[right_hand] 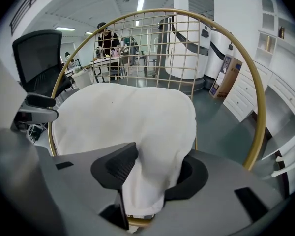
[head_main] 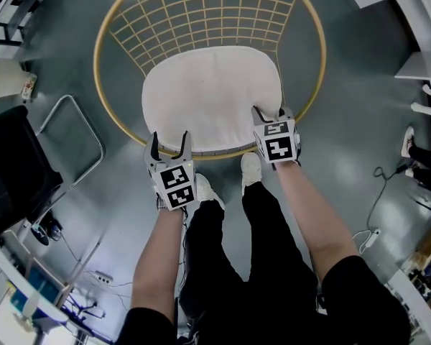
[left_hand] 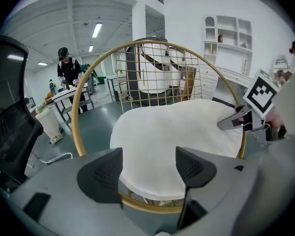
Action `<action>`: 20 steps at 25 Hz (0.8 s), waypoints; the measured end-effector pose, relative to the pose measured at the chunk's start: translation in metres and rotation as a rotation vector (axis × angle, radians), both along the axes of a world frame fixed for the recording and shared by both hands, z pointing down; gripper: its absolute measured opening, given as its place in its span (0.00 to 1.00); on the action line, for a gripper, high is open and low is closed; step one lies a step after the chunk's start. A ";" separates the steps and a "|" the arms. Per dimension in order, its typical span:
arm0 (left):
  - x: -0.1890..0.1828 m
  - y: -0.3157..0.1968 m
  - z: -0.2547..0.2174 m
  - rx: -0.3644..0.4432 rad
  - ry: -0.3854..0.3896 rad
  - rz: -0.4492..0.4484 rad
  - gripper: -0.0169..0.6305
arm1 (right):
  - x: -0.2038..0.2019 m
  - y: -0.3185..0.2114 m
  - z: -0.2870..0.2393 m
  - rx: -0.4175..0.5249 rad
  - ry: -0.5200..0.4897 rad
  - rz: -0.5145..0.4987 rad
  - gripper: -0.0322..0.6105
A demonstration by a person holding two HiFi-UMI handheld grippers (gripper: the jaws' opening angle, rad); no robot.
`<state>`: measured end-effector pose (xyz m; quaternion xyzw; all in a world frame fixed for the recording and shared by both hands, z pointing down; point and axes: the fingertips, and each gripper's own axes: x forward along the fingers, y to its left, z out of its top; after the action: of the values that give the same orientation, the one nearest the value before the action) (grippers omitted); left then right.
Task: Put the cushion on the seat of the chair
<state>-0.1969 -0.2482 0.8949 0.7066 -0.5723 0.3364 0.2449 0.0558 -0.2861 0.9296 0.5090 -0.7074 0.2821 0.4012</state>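
Cushion placement looks basically done: the soft white fabric cushion (head_main: pixel 212 95) lies on the seat of the round gold wire-grid chair (head_main: pixel 100 42). The left gripper (head_main: pixel 170 141) is let go, jaws wide at the front edge. The right gripper (head_main: pixel 269 113) pinches the near corner, so next I'd say release and back off.

Black sleeves (head_main: pixel 359 279), black trousers (head_main: pixel 223 264), white shoes (head_main: pixel 251 169) — grey hand-held grippers (head_main: pixel 170 139) (head_main: pixel 270 113) with marker cubes (head_main: pixel 176 185).

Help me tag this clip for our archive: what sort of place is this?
Probably an open-plan office or lab: a black office chair, a work table in the background and white shelves along the wall.
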 end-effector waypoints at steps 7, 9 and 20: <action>0.010 0.008 -0.018 0.021 0.061 0.020 0.55 | 0.015 -0.001 0.000 -0.002 0.052 0.061 0.84; 0.014 0.009 -0.024 0.029 0.083 0.024 0.52 | 0.015 -0.002 -0.002 0.011 0.075 0.043 0.86; 0.005 0.016 -0.088 0.082 0.121 0.050 0.10 | -0.043 -0.003 -0.096 0.188 -0.132 -0.029 0.43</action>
<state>-0.1915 -0.2321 0.8071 0.7490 -0.5520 0.2757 0.2414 0.0129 -0.2895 0.8331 0.5145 -0.7628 0.2417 0.3081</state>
